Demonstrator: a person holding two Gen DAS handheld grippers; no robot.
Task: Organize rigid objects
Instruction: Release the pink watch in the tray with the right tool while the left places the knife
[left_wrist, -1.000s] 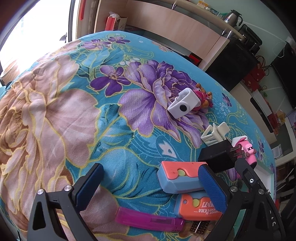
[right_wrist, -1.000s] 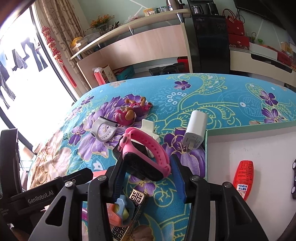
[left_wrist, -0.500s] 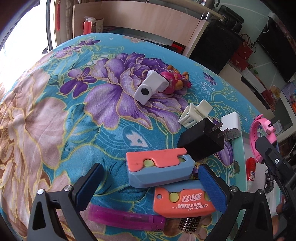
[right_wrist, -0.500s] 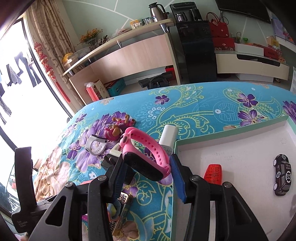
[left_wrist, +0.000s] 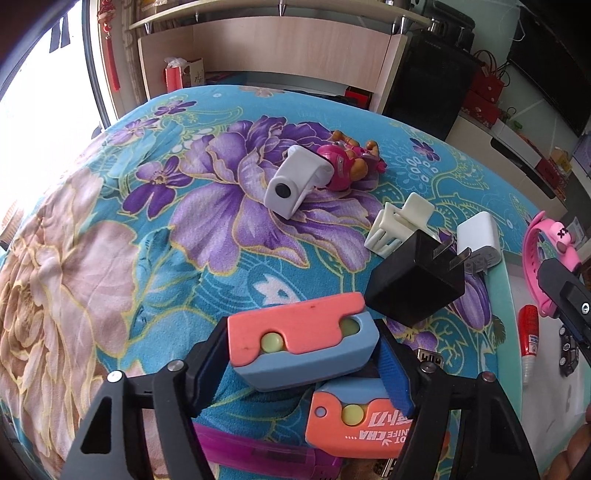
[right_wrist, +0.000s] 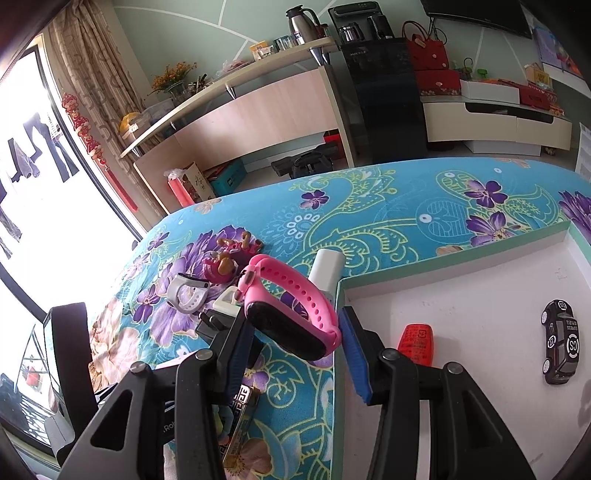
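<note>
Coral-and-blue plastic filled the lower centre of the left wrist view: a toy knife case (left_wrist: 301, 347) sat clamped between the blue pads of the left claw (left_wrist: 303, 354), the jaws closed onto its two short ends and the case apparently raised off the floral cloth (left_wrist: 110, 258). Just below it, at lower right, lay a second orange case (left_wrist: 362, 421), and along the bottom edge a magenta stick (left_wrist: 258, 452). A black charger (left_wrist: 415, 280) lay just to the upper right of the held case, with a white clip (left_wrist: 399, 225) and a white charger (left_wrist: 480, 240) beyond it. A white watch (left_wrist: 291, 184) and a pink toy figure (left_wrist: 347, 166) rested in the upper centre.

To do this step well, the case probably needed to travel level toward the tray at the right edge, clearing the black charger.

In the right wrist view, the right claw (right_wrist: 291, 339) gripped a pink watch (right_wrist: 291, 310) by its dark face, the strap looping upward, jaws narrowed firmly around it. It hung over the green rim of the white tray (right_wrist: 443, 258), at centre frame. Inside the tray, a red tube (right_wrist: 417, 343) lay just right of the claw and a black toy car (right_wrist: 561, 339) sat at far right. Releasing past the rim, on bare tray floor, looked sensible.
</note>
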